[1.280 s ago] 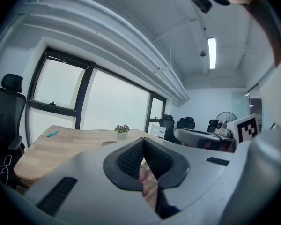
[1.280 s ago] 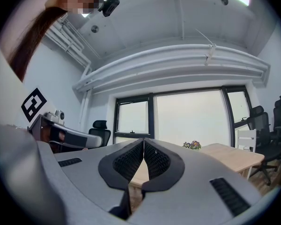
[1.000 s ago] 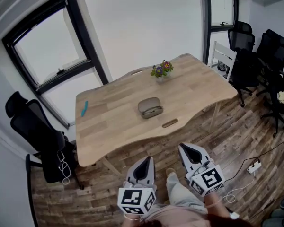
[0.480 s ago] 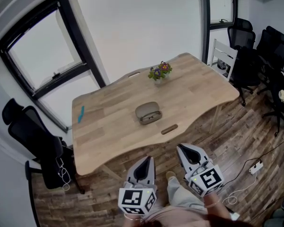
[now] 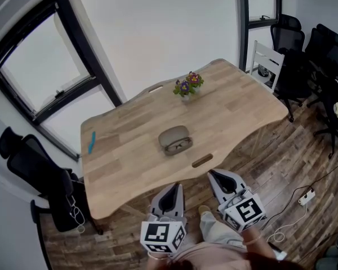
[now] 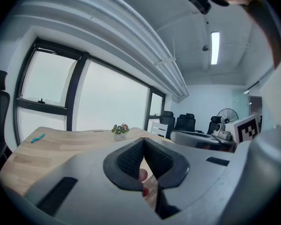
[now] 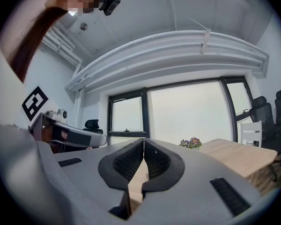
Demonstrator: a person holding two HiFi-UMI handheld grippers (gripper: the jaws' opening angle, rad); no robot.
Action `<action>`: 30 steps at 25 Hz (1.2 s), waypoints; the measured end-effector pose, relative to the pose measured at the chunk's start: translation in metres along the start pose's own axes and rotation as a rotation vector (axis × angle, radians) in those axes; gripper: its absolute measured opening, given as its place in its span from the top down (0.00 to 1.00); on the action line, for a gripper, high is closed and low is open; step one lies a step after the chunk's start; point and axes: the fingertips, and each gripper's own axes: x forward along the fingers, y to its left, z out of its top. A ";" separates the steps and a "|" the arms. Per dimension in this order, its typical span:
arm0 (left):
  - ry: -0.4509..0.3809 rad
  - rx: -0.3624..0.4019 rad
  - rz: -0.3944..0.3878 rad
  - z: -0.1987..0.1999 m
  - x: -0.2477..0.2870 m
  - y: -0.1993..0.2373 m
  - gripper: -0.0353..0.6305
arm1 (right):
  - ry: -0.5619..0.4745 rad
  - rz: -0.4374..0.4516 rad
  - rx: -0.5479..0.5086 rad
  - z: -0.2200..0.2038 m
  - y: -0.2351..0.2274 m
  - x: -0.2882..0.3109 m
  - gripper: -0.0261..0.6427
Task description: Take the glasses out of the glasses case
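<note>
Though seemingly open, glasses case (image 5: pixel 176 139) well beyond left tool (image 5: pixel 174 188), right tool (image 5: pixel 213 174)

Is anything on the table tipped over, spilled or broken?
Nothing stands out. The glasses case lies flat, apparently open; the flower pot stands upright behind it; a blue item lies near the left edge. The left hand-held gripper and right hand-held gripper are shut, off the table.
</note>
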 end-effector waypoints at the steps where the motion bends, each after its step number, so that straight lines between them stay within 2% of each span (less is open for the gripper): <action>1: 0.001 -0.001 -0.001 0.002 0.006 0.002 0.94 | 0.000 0.000 -0.002 0.000 -0.004 0.005 0.96; 12: 0.000 0.002 0.010 0.025 0.070 0.028 0.94 | 0.019 0.025 0.000 0.000 -0.046 0.060 0.96; 25: -0.001 -0.040 0.096 0.030 0.126 0.068 0.94 | 0.085 0.159 -0.017 -0.014 -0.075 0.132 0.96; 30: 0.013 -0.026 0.110 0.028 0.137 0.079 0.94 | 0.115 0.214 -0.052 -0.022 -0.078 0.154 0.96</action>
